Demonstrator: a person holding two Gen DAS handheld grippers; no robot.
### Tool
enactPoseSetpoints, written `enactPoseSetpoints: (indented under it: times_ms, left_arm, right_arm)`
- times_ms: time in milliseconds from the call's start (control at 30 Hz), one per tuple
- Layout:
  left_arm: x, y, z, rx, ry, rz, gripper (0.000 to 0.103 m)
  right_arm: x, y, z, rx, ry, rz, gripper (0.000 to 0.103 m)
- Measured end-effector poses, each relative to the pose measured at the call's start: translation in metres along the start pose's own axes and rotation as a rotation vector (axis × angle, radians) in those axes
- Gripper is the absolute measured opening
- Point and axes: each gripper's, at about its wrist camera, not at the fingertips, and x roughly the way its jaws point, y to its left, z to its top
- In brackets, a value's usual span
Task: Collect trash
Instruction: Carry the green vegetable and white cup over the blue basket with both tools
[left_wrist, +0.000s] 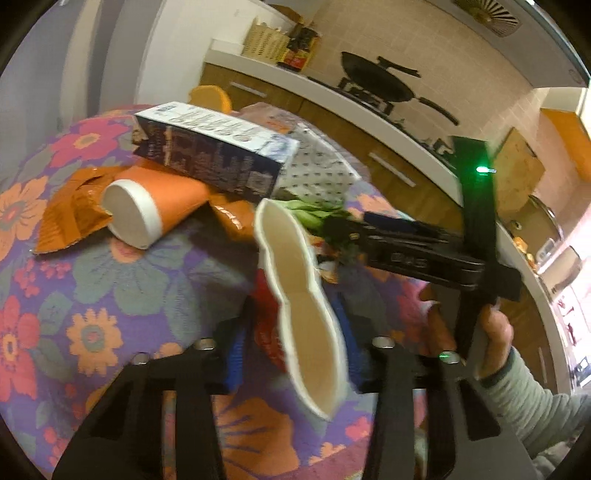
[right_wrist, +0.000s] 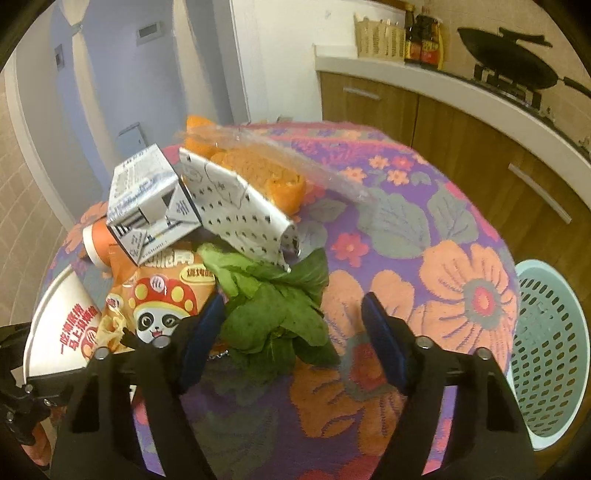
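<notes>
My left gripper is shut on a squashed white paper cup with red print, held above the flowered table; the cup also shows at the left of the right wrist view. My right gripper is open around green leafy vegetable scraps on the table. It also shows in the left wrist view. Behind lie a dark blue and white carton, an orange cup on its side, an orange panda snack bag, a dotted white wrapper and orange peels in clear plastic.
The round table has a purple flowered cloth. A pale green perforated basket stands on the floor to the right of the table. A kitchen counter with a wok and wooden cabinets runs behind.
</notes>
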Motion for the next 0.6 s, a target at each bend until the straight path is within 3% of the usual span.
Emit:
enactPoseSetpoints:
  times_ms: [133, 200, 300, 600]
  left_arm:
    - [-0.009, -0.003, -0.001, 0.002, -0.008, 0.007, 0.033]
    - [-0.014, -0.002, -0.001, 0.0, -0.013, 0.012, 0.033]
    - [-0.028, 0.002, 0.0, 0.008, -0.033, 0.015, 0.032]
    - [-0.066, 0.01, 0.006, 0.005, -0.119, 0.024, 0.032]
  right_arm:
    - [0.006, -0.004, -0.001, 0.021, 0.031, 0.041, 0.051]
    - [0.007, -0.003, -0.001, 0.014, 0.035, 0.059, 0.035]
    - [0.005, 0.003, -0.005, -0.024, 0.021, 0.062, 0.022]
    - [-0.026, 0.003, -0.026, -0.041, -0.029, 0.048, 0.016]
